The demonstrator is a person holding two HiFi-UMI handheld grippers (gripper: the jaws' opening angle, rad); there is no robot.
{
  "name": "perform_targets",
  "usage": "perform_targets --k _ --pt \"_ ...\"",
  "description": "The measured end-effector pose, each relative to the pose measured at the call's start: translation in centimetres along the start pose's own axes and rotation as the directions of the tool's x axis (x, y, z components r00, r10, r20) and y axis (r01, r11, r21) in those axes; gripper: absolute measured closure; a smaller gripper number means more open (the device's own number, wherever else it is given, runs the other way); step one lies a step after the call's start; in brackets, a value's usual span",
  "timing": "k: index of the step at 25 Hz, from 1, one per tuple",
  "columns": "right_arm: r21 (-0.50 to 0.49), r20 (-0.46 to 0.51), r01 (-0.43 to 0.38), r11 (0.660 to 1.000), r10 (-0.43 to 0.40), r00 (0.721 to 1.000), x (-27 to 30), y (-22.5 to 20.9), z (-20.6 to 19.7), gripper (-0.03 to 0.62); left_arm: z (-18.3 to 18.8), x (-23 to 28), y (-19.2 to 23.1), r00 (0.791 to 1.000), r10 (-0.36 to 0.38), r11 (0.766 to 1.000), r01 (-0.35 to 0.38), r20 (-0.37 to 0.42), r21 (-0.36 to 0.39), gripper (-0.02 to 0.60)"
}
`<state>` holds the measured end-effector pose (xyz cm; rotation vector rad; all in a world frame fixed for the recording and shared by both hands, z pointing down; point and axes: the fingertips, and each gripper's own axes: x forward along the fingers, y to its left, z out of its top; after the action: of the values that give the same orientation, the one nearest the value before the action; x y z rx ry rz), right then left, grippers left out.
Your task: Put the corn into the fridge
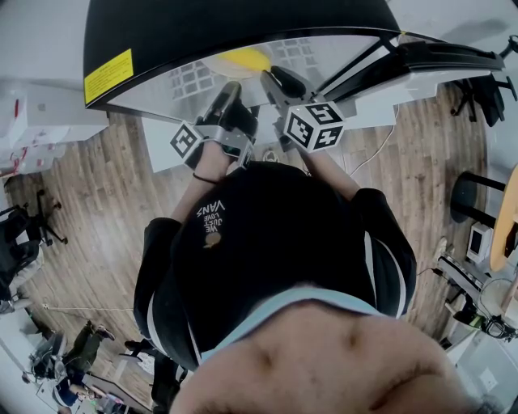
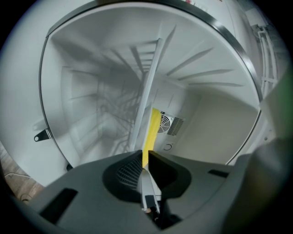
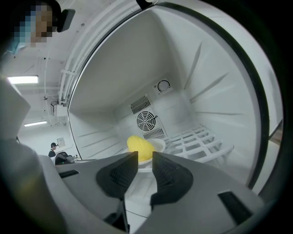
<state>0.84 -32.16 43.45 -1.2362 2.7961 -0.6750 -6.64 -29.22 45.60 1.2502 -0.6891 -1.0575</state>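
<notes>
In the head view the person's dark top [image 1: 267, 242] fills the centre and hides most of both arms [image 1: 204, 174]. The fridge [image 1: 243, 20] is cut off by the top edge, and only a yellow sliver of the corn [image 1: 243, 58] shows at its rim. In the right gripper view the right claw [image 3: 145, 157] covers the corn's lower part and the white plate's [image 3: 159, 145] near rim, and a figure [image 3: 54, 147] at the left edge is too small to make out. In the left gripper view the left claw [image 2: 145, 157] is closed on a thin yellow strip [image 2: 153, 130] seen edge-on, unidentifiable. A grey-green blur [image 2: 277, 119] fills the right edge.
</notes>
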Motion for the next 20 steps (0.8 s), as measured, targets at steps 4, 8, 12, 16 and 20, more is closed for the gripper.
perform_targets --k 4,8,12,16,20 --pt "-0.004 0.01 0.013 1.0 -0.013 1.0 -0.4 0.3 0.1 0.508 0.3 -0.3 -0.6 1.0 -0.015 1.0 0.015 -0.007 0.023 0.534" --pt "-0.021 0.024 0.038 0.999 -0.037 0.999 -1.1 0.7 0.3 0.508 0.4 -0.5 -1.9 0.998 -0.043 0.993 0.047 -0.041 0.108 0.534" --pt "-0.019 0.042 0.058 0.998 -0.057 0.997 -1.9 1.2 0.4 0.508 0.2 -0.7 -3.3 0.993 -0.071 0.977 0.088 -0.091 0.196 0.534" --pt "-0.015 0.061 0.076 0.997 -0.075 0.995 -2.7 1.6 0.4 0.51 -0.1 -1.2 -4.0 0.988 -0.071 0.95 0.109 -0.138 0.292 0.534" --pt "-0.013 0.086 0.096 0.995 -0.094 0.992 -3.8 2.5 0.5 0.538 -0.4 -2.0 -4.6 0.984 -0.053 0.922 0.113 -0.168 0.371 0.534"
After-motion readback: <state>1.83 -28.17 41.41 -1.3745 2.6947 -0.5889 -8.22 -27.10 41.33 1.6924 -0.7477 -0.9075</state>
